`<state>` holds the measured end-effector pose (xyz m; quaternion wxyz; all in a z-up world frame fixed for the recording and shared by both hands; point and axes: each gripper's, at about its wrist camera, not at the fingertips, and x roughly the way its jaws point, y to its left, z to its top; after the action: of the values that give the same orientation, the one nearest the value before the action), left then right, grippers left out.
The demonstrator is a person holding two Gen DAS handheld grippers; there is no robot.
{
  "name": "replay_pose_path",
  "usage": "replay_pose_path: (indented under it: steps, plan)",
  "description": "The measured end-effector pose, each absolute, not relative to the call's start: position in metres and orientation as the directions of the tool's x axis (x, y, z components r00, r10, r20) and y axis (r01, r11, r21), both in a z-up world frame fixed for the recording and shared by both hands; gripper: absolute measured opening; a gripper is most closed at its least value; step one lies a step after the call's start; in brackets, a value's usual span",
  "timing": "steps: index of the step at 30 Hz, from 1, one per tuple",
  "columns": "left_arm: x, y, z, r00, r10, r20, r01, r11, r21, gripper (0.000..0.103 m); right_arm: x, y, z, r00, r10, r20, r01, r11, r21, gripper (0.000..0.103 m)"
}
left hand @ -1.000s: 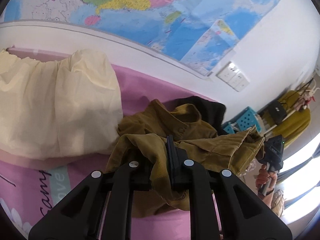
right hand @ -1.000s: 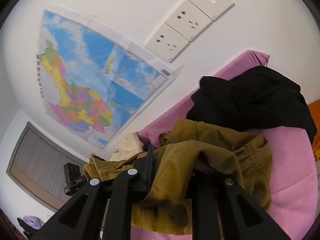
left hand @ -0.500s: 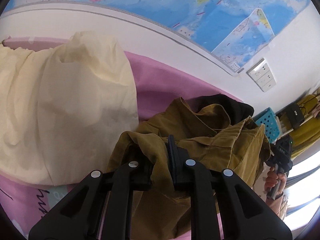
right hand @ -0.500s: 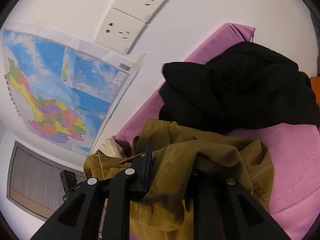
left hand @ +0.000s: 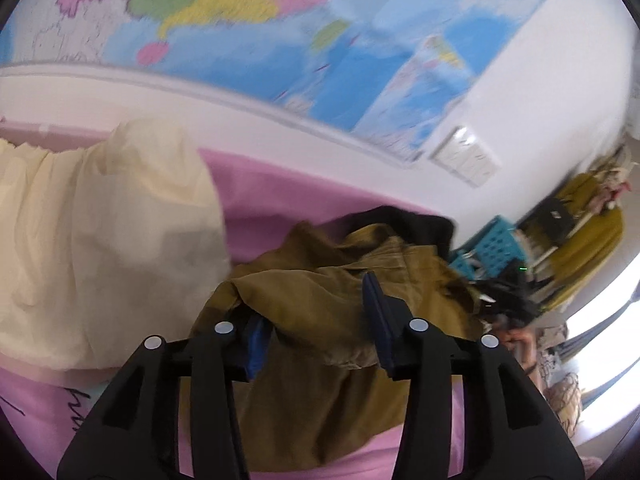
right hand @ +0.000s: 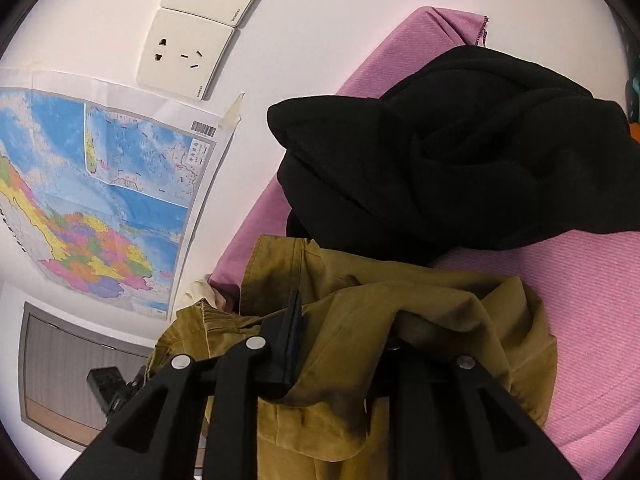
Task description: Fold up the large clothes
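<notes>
— Where's the jacket?

— Bunched on the pink sheet, olive brown, draped over both claws. From the left claw it fills the middle and spills toward six o'clock.

— Is the left claw gripping it?

— No. Its jaws are opening; they stand well apart with cloth sagging between them, and the pads press nothing.

— And the right claw?

— Its jaws are opening too. One finger shows bare; the other is buried under a fold, so I cannot tell whether cloth is still pinched there.

— What crowds the jacket?

— A black garment heaped at twelve to one o'clock of the right claw, touching the jacket's far edge. On the left claw's side, a cream cloth lies at nine o'clock, just beside the jacket.

— And beyond the bed?

— A wall map at nine o'clock from the right claw, sockets at eleven. From the left claw, a blue crate at three o'clock, blurred, next to some yellow cloth on a rack.
</notes>
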<state>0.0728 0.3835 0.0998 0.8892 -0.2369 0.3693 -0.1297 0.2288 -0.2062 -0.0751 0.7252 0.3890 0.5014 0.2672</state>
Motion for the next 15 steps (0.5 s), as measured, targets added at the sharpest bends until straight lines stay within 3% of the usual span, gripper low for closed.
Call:
replay_pose_path:
  steps: [1, 2, 5, 11, 15]
  plan:
    - [0.068, 0.379, 0.104, 0.706, -0.406, -0.58, 0.079, 0.859, -0.505, 0.063, 0.229, -0.206, -0.075, 0.356, 0.78, -0.514, -0.001, 0.55, 0.835, 0.027]
    - [0.066, 0.375, 0.106, 0.714, -0.389, -0.582, 0.082, 0.872, -0.482, 0.066, 0.229, -0.206, -0.074, 0.361, 0.782, -0.508, -0.005, 0.546, 0.838, 0.03]
    - [0.064, 0.359, 0.106, 0.723, -0.329, -0.607, 0.076, 0.912, -0.404, 0.066, 0.229, -0.206, -0.072, 0.367, 0.783, -0.502, -0.006, 0.542, 0.84, 0.034]
    - [0.072, 0.348, 0.094, 0.698, -0.342, -0.629, 0.093, 0.915, -0.393, 0.066, 0.229, -0.205, -0.072, 0.379, 0.783, -0.493, -0.028, 0.542, 0.84, 0.035]
    - [0.077, 0.325, 0.073, 0.642, -0.335, -0.69, 0.139, 0.935, -0.325, 0.066, 0.228, -0.204, -0.062, 0.397, 0.782, -0.48, -0.075, 0.549, 0.833, 0.015]
